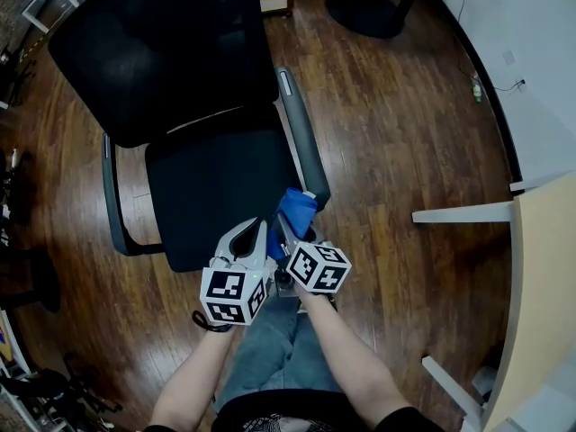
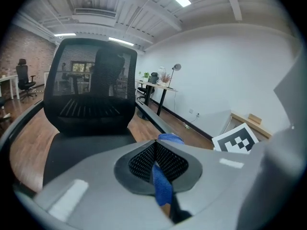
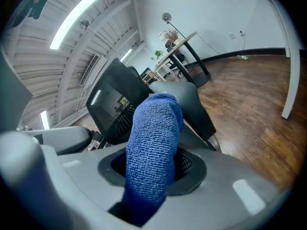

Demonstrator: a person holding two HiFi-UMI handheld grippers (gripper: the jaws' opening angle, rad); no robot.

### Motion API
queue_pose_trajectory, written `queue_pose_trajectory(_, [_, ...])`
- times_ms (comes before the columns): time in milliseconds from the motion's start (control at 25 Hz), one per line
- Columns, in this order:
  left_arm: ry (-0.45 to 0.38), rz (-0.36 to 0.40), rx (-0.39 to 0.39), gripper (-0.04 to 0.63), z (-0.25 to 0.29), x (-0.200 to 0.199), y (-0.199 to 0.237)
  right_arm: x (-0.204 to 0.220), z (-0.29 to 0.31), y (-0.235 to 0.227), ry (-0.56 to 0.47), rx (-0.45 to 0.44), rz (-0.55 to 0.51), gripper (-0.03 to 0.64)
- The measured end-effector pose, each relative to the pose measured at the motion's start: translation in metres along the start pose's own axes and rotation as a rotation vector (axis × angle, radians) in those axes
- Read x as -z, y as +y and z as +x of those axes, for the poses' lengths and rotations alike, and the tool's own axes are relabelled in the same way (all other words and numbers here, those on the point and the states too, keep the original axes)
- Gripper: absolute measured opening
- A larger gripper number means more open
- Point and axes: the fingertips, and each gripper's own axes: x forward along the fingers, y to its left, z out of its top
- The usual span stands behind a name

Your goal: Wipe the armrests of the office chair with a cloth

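Here, seen from above, a person stands at the front of a black office chair point(image 1: 211, 178) on a wooden floor point(image 1: 396, 133), with a handheld gripper in each hand. Both grippers meet over the front end of the grey armrest point(image 1: 301, 124) on the person's right side. A blue cloth point(image 1: 297, 207) sits bunched there, at or just above the armrest's tip; contact cannot be confirmed. The other armrest point(image 1: 110, 196) is well apart, across the seat.

The left gripper point(image 1: 261, 237) has its jaws nearly together, pinching only a thin strip of the cloth's edge. The right gripper point(image 1: 290, 239) has its jaws parted around a thick rolled wad of the cloth point(image 3: 153, 128), which bulges out past the jaws.

The cloth looks like looped microfibre: light, soft and floppy, with no stiffness of its own. It probably drags with some friction on the armrest's smooth surface rather than sliding freely, and nothing about it is fragile. Held by a thin edge, it would likely slip or trail loose. The bulky roll in the right gripper appears the better hold, since the padded bulge gives a broad wiping face to press along the armrest.
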Motion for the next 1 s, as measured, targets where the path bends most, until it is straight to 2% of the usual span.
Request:
queue_pose_trajectory(440, [0.016, 0.008, 0.005, 0.003, -0.010, 0.042, -0.022, 0.040, -0.007, -0.042, 0.046, 0.008, 0.008, 0.138])
queue_pose_trajectory(720, [0.028, 0.064, 0.032, 0.003, 0.002, 0.056, -0.026, 0.063, -0.001, -0.067, 0.051, 0.013, 0.053, 0.138])
queue_pose_trajectory(880, [0.041, 0.084, 0.056, 0.003, 0.008, 0.061, -0.033, 0.064, -0.006, -0.074, 0.037, 0.022, 0.039, 0.138])
queue_pose_trajectory(1000, [0.053, 0.095, 0.068, 0.004, 0.013, 0.061, -0.041, 0.050, -0.022, -0.079, -0.007, 0.036, 0.027, 0.138])
